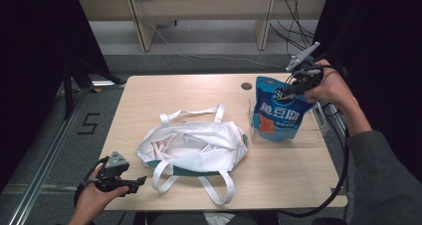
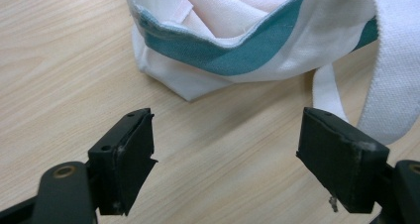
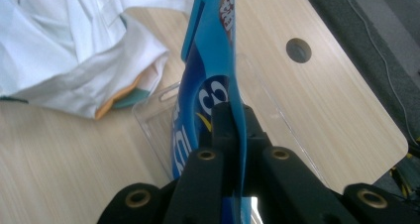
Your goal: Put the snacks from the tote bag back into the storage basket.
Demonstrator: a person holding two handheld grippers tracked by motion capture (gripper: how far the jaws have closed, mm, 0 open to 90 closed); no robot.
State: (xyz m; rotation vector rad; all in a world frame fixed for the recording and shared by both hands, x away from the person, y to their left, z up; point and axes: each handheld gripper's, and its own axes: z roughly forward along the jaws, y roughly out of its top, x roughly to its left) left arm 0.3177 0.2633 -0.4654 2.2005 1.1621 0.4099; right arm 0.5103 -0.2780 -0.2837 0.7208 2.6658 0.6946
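Right gripper (image 1: 298,88) is clamped on the top edge of the blue pouch (image 1: 276,113), at about 2 o'clock on the surface (image 1: 278,180); in the right gripper view its jaws press flat against the pouch's (image 3: 208,60) thin upper seal. The pouch hangs upright with its bottom in or just over a clear tray (image 1: 313,133), and I cannot tell whether it rests there or is lifted free

Left gripper (image 1: 130,184) hovers at about 8 o'clock off the surface's near-left corner, jaws spread wide and empty. In the left gripper view they frame bare wood, with the bag's (image 2: 247,50) teal band and a white strap (image 2: 391,75) just ahead of them

The white tote bag (image 1: 194,145) lies slumped near the middle, mouth partly open, well apart from the pouch

Progress, as I judge it: the work looks like packing the pouch into the bag. The pouch is gripped, so the pickup is done or nearly so. Carrying it over toward 9 o'clock, getting the bag mouth held open, likely by the left gripper, and dropping the pouch in are all left

Count: one pouch, one tray, one bag with two straps, two grippers, one round hole (image 1: 246,85) in the surface at about 12 o'clock
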